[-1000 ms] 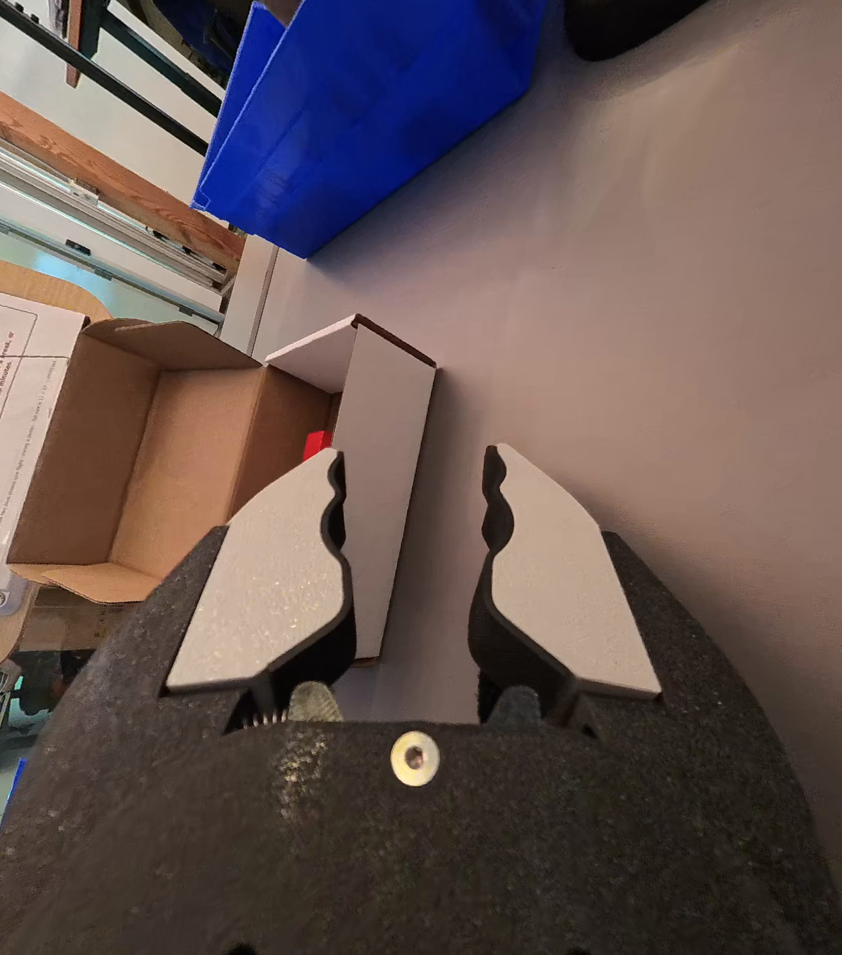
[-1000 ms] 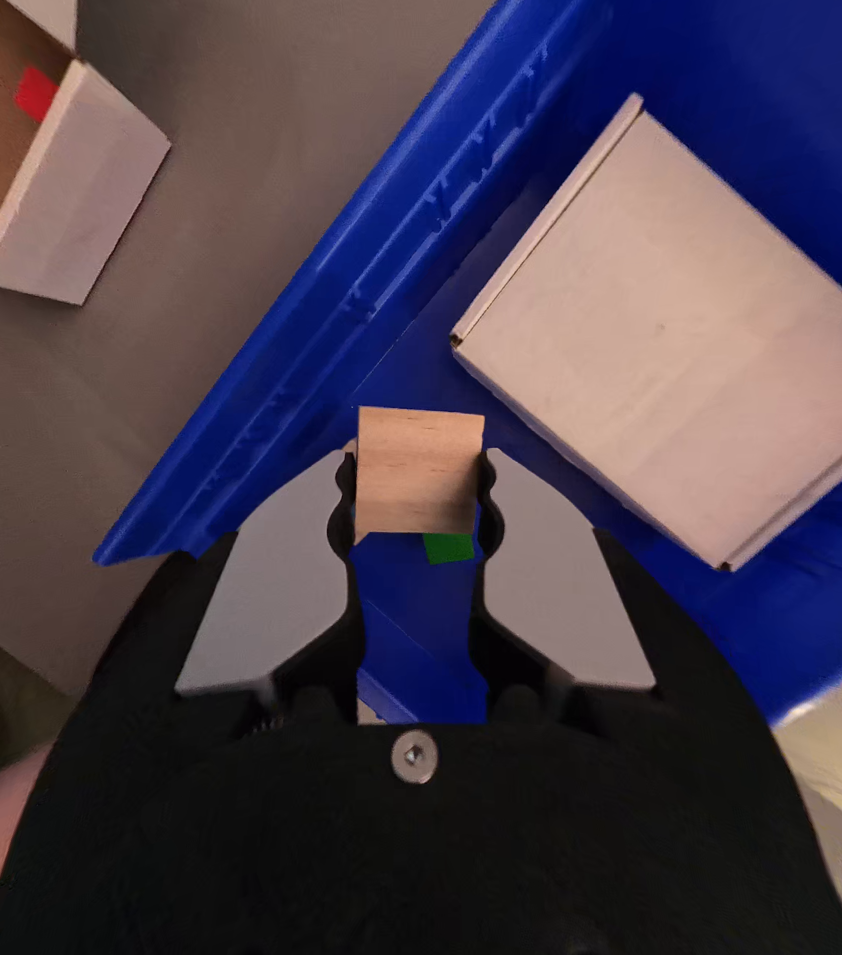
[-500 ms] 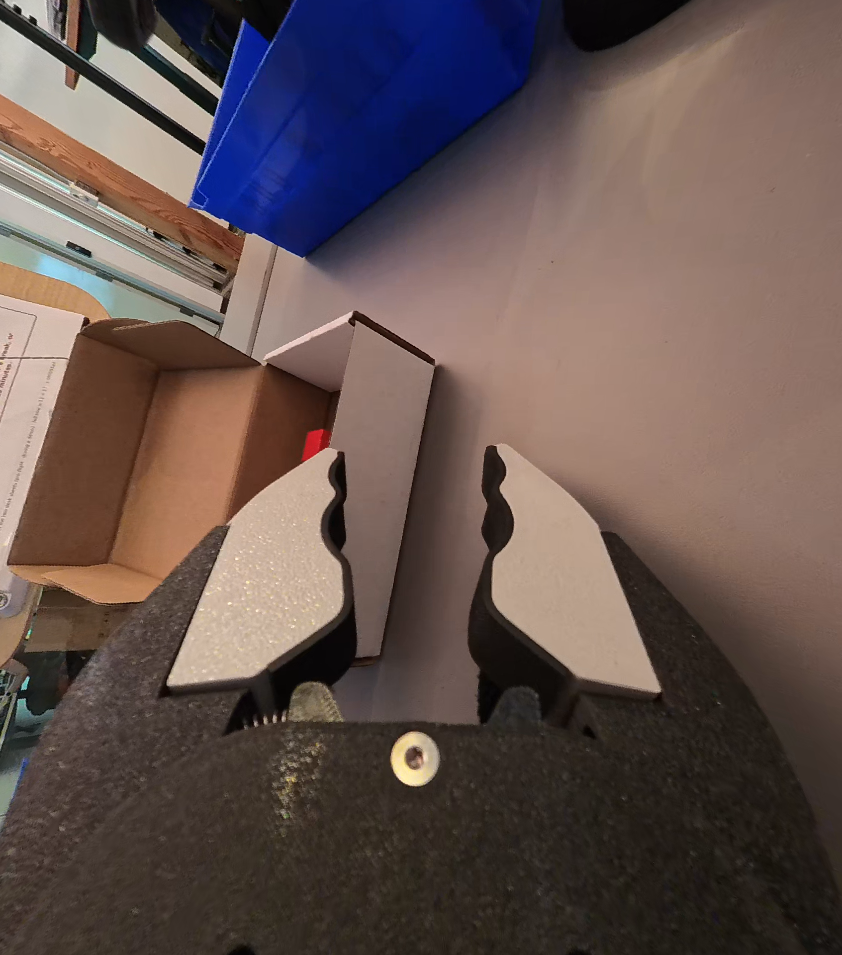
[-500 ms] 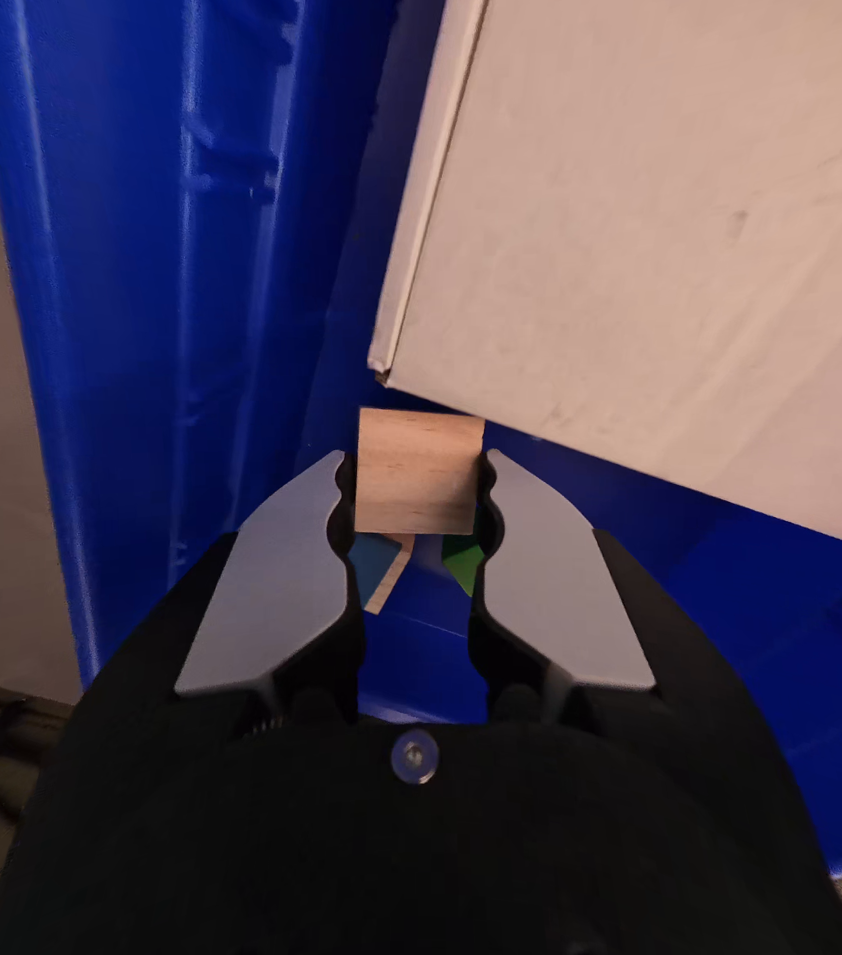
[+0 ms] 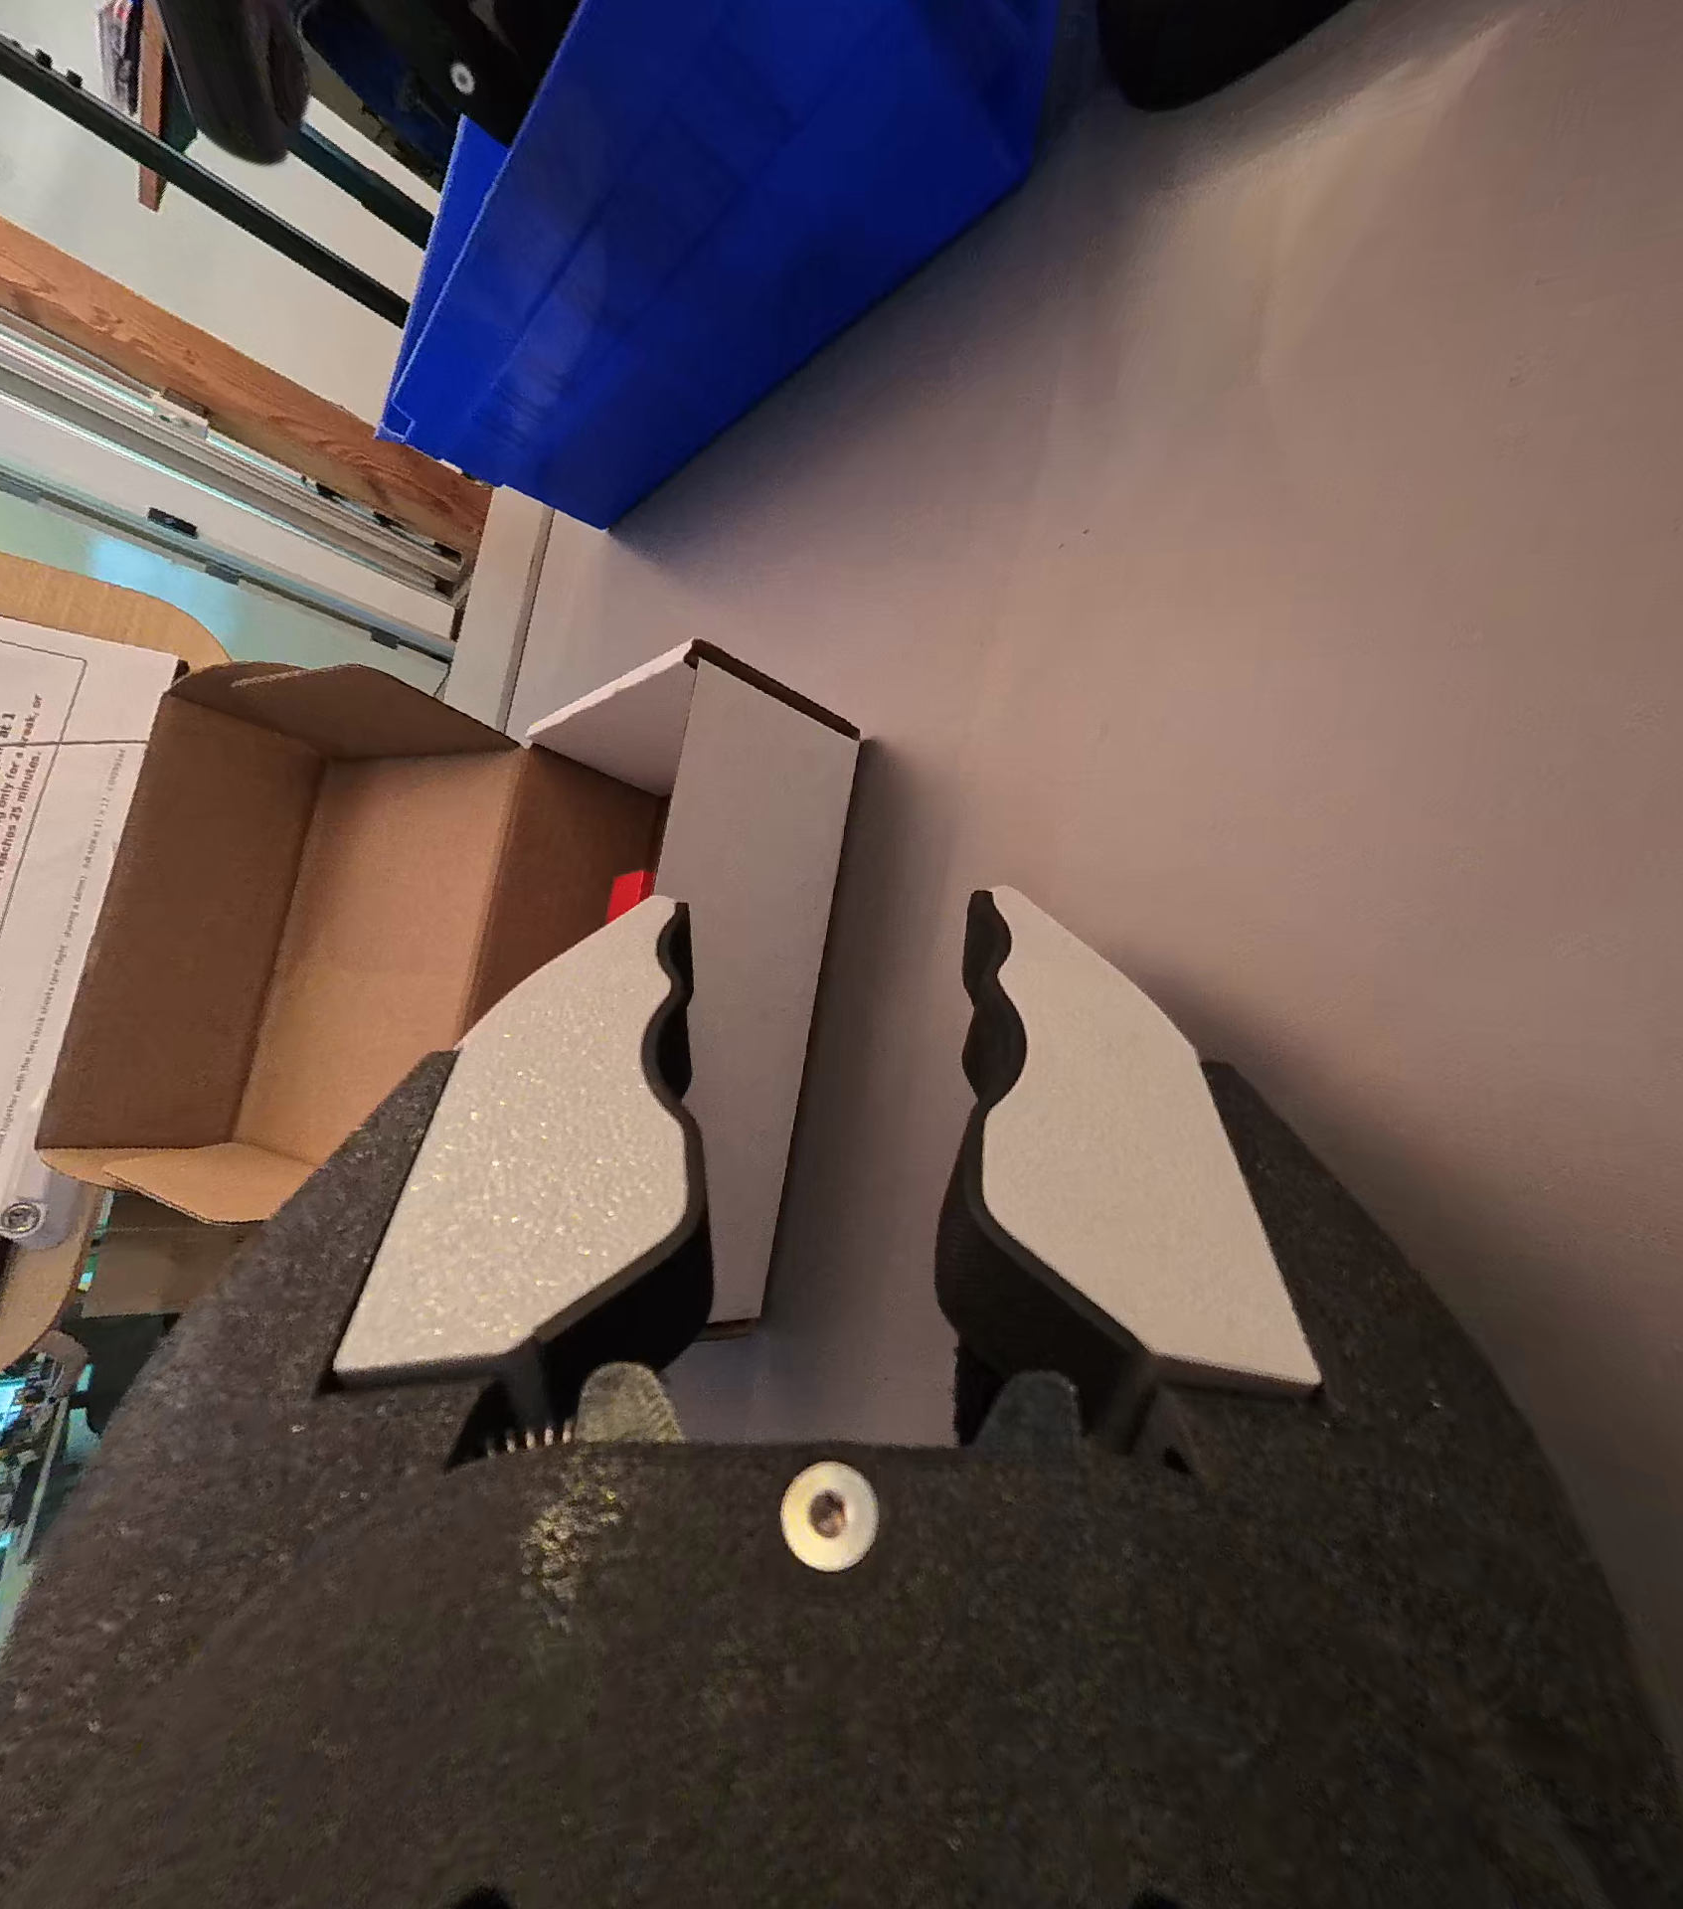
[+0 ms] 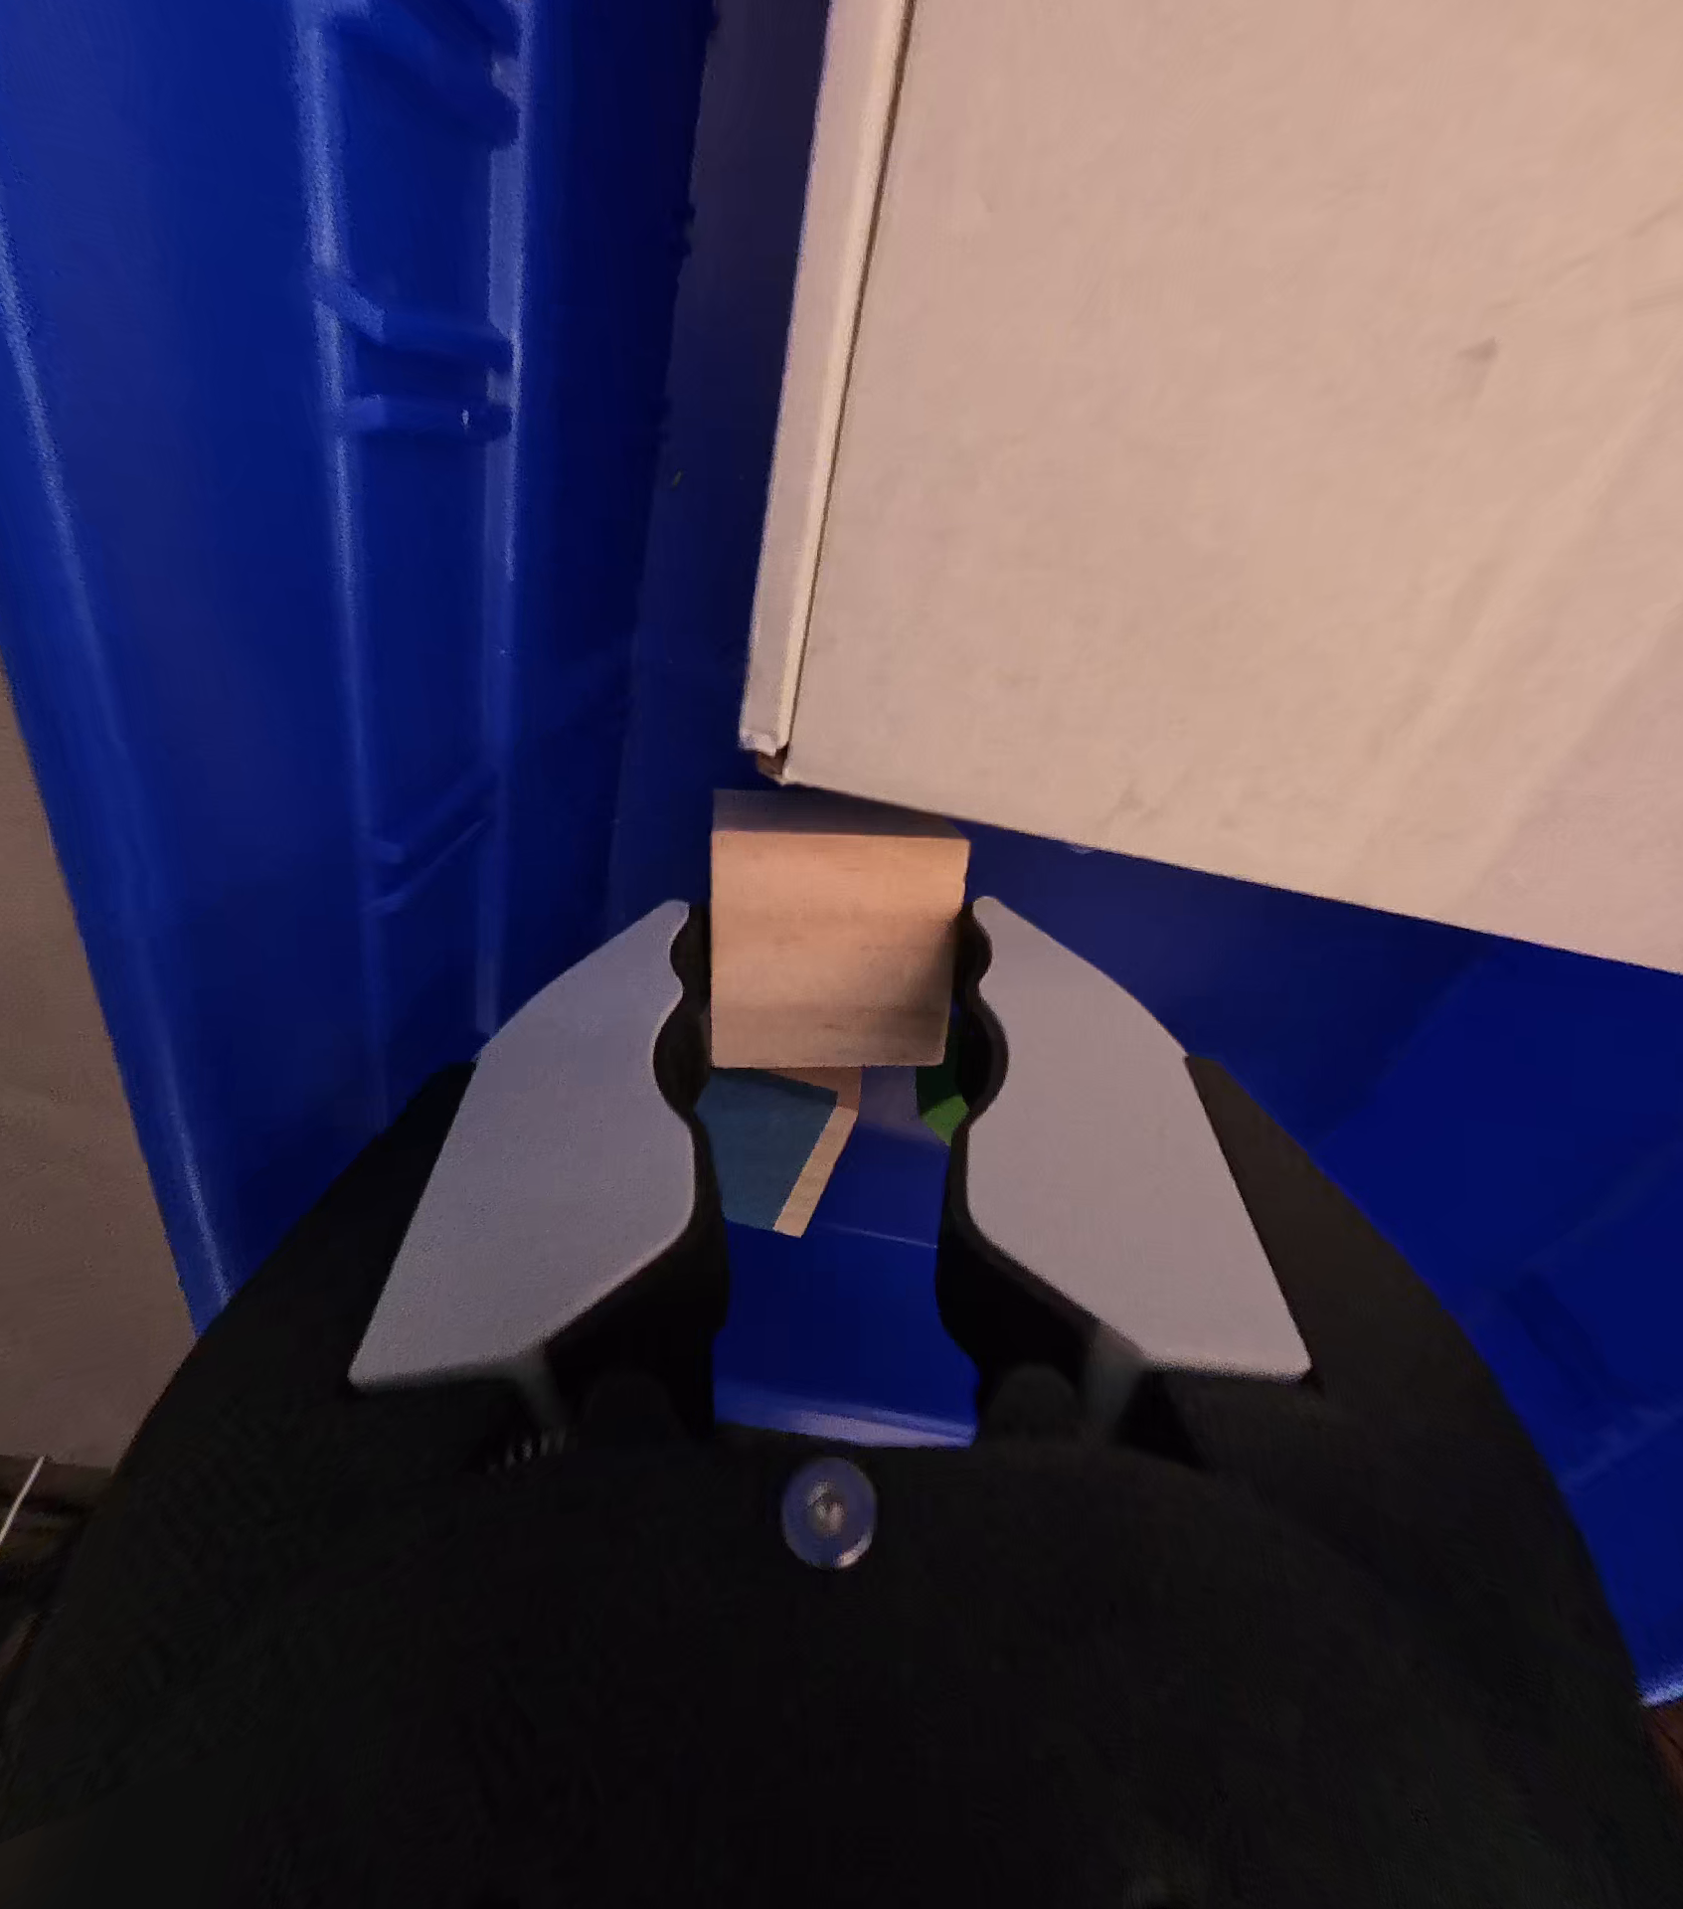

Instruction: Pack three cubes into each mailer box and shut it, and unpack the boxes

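Inside the blue bin, right gripper clamps a plain wooden cube between its fingertips, beside a closed white mailer box; blue cube and green cube lie below. Left gripper gapes empty over the table, one finger just beside the open mailer box, red cube inside.

We see a plain wooden cube above a blue bin, a closed white mailer at one o'clock; another mailer lies open.

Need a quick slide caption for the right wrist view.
Right tool grips a wooden cube over the blue bin, beside a closed mailer box.
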A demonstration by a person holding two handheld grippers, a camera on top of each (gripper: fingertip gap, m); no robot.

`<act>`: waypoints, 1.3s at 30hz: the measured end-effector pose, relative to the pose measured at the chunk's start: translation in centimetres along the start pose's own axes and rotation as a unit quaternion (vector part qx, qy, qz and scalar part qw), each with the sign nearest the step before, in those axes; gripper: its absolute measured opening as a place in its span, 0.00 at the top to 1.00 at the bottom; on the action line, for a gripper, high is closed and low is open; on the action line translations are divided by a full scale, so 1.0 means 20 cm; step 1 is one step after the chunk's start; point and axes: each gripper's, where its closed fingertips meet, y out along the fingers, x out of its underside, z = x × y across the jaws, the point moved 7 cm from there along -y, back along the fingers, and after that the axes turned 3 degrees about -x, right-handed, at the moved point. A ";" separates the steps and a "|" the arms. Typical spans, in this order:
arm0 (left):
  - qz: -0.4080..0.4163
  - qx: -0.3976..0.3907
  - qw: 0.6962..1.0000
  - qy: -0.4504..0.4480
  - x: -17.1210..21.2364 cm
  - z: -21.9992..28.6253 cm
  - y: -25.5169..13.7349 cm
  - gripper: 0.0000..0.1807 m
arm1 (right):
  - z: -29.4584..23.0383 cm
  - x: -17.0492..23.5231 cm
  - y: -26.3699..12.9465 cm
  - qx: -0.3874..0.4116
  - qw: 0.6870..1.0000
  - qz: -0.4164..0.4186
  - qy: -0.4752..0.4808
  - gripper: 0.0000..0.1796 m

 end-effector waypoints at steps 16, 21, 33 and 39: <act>0.048 -0.018 0.998 -0.029 -0.04 -0.06 -0.05 0.73 | -0.09 0.09 -0.59 0.013 0.969 0.243 -0.041 0.69; 0.092 0.065 0.993 -0.024 -0.08 0.04 -0.08 0.72 | -0.68 0.08 -0.78 -0.119 0.848 0.401 -0.325 0.72; 0.128 0.136 0.982 -0.024 -0.11 0.11 -0.10 0.73 | -1.48 -0.15 0.09 -0.157 0.678 0.210 -0.687 0.79; 0.127 0.146 0.981 -0.012 -0.11 0.14 -0.11 0.73 | -1.51 -0.18 0.21 -0.100 0.668 0.131 -0.725 0.78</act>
